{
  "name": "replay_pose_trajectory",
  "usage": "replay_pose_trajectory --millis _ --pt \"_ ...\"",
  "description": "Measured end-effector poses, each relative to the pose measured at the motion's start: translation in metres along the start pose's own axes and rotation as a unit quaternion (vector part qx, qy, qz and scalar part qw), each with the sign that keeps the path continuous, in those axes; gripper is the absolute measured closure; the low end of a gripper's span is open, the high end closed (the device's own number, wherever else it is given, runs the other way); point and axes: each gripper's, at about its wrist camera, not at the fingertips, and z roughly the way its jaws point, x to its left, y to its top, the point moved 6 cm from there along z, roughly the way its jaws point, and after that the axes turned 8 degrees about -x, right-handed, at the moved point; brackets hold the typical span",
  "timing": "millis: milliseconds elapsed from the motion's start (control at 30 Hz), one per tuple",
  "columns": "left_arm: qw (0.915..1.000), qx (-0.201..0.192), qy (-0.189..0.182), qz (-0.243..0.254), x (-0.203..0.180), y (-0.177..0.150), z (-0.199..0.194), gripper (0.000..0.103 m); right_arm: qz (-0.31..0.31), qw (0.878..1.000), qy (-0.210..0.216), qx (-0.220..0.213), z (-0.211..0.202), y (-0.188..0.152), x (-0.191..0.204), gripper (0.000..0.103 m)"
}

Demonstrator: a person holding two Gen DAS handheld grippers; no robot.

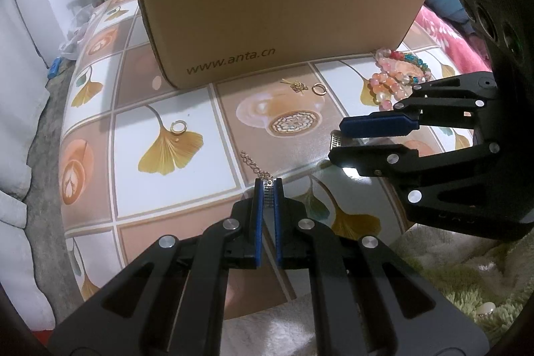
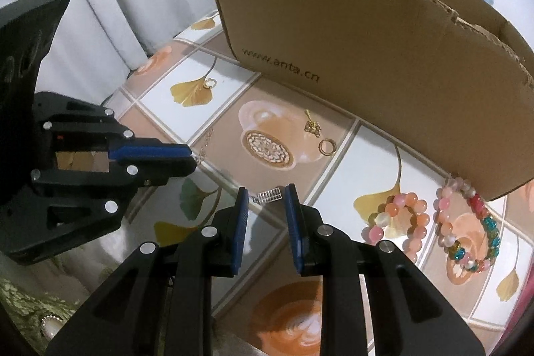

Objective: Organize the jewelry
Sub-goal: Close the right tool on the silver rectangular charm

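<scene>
Brown cardboard box [image 1: 277, 19], ginkgo-leaf tablecloth [image 1: 167, 149] (white and tan squares), pink and teal bead bracelets [image 2: 467, 232]

From my left claw [image 1: 268, 186] I see its blue pads closed on a small silver rhinestone piece [image 1: 268, 194], with a gold chain [image 1: 253, 164] trailing away from it across the patterned surface [image 1: 207, 192]. My right claw [image 1: 337, 139] reaches in from the right, jaws apart around another small rhinestone piece [image 1: 336, 140]. Ahead stands the cardboard box [image 1: 267, 19]. In front of it lie a gold ring [image 1: 318, 89] and a gold trinket [image 1: 297, 85]; another ring [image 1: 178, 126] lies to the left, and beaded bracelets [image 1: 397, 79] to the right.
</scene>
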Motion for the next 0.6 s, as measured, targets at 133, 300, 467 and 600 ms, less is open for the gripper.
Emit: replay_pose_trajectory --millis 133,300,467,600 --pt "1.0 0.0 0.001 -0.001 0.0001 0.0 0.0001 0.098 -0.02 1.0 0.004 0.005 -0.0001 -0.0015 0.0026 0.08" --pt "1.0 0.0 0.002 0.001 -0.0008 0.0002 0.0004 0.098 -0.04 0.999 0.011 0.012 -0.0013 -0.0017 0.0049 0.08" --pt "1.0 0.0 0.003 0.002 -0.0006 0.0003 0.0005 0.098 -0.049 0.998 0.018 0.018 -0.0012 -0.0001 0.005 0.081" --pt "1.0 0.0 0.003 0.002 -0.0004 0.0004 0.0005 0.098 -0.049 0.998 0.021 0.019 0.0008 0.0023 0.0034 0.085"
